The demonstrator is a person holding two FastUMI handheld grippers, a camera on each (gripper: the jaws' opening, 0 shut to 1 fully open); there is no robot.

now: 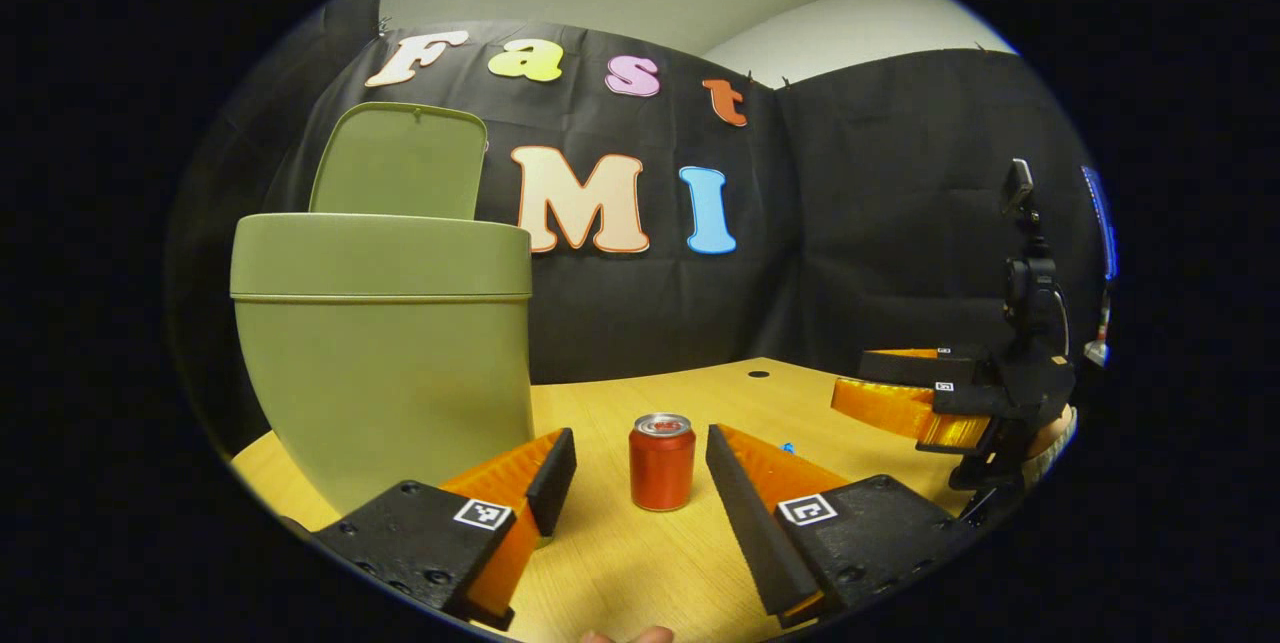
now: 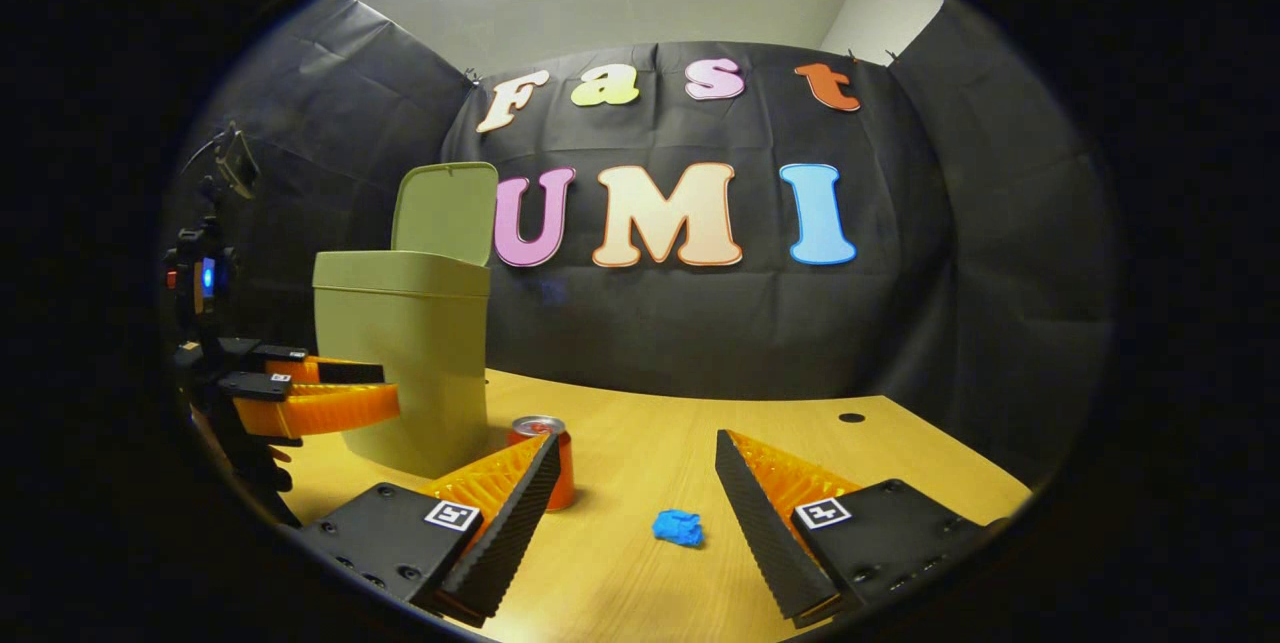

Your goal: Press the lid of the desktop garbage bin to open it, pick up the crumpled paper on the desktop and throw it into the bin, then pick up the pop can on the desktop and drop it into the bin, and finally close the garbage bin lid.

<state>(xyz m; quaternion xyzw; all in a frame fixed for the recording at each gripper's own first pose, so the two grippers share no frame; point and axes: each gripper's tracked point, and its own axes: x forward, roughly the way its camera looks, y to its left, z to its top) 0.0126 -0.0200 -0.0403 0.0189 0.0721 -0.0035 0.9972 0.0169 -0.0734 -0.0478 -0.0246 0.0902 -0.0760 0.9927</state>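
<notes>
I read the olive-green plastic desktop bin (image 1: 385, 363) as standing on the pale wooden counter (image 1: 640, 563) with its flat hinged lid (image 1: 400, 161) raised upright behind the rim, so the opening step appears done. The small blue crumpled paper wad (image 2: 678, 527) lies on the counter in the right gripper view, just ahead of my right gripper (image 2: 632, 488) and between the lines of its two fingers, which stand wide apart and hold nothing. The red aluminium pop can (image 1: 661, 461) stands upright on the counter beside the bin; in the left gripper view it sits centred between the fingers of my left gripper (image 1: 640, 473), which are also spread wide and empty, with the can a little beyond their tips and untouched. I judge the paper as the next item: it should be very light, soft and springy, so I would take it across its middle with a gentle closing, keeping the fingertips low to the counter so it does not skid away. I judge the can as light, smooth, thin-walled and easily dented or tipped; I would take it at mid-height on its curved side, squarely and without excess force.
</notes>
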